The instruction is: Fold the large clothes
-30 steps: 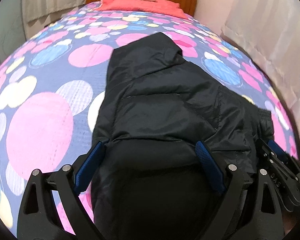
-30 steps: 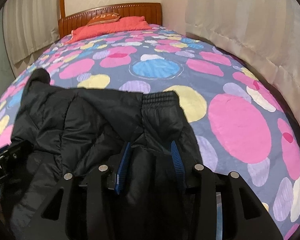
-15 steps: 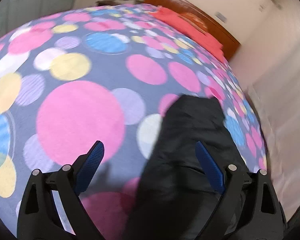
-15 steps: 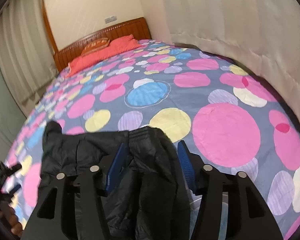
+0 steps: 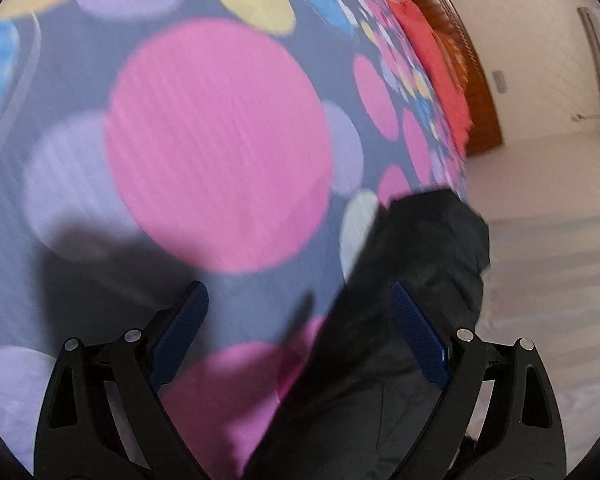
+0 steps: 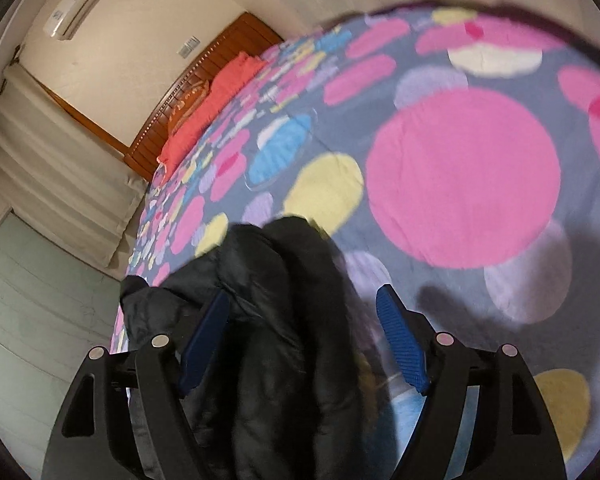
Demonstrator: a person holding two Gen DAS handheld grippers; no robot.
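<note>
Jacket (image 6: pixel 268 320) is what I'm folding: a black padded one, lying bunched on the spotted bedspread (image 6: pixel 460 176) near the edge closest to me. It runs from my right gripper across to my left, where its dark bulk (image 5: pixel 420 248) fills the lower right of that view. Both views are tilted and somewhat blurred, so I can't make out seams or zip lines.

I judge it bulky but light, soft and springy. The puffy fill will resist a crease and try to spring back open. The shell has a faint sheen, so I expect it to be slippery, both between the pads and layer on layer. It isn't fragile. I'd take a deep bite on a doubled edge, such as a hem or cuff, not on a single skin of shell fabric, which I think would slide out.

My right gripper (image 6: pixel 304 336) has just been opening. Its jaws stand wide with a thick ridge of the jacket between them; one blue pad (image 6: pixel 204 340) lies against the fabric and the other is clear of it over the bedspread, so nothing is pinched.

My left gripper (image 5: pixel 300 336) is wide too. The jacket's edge sits in the gap toward its right pad (image 5: pixel 418 336), but I see no squeeze on it.
</note>
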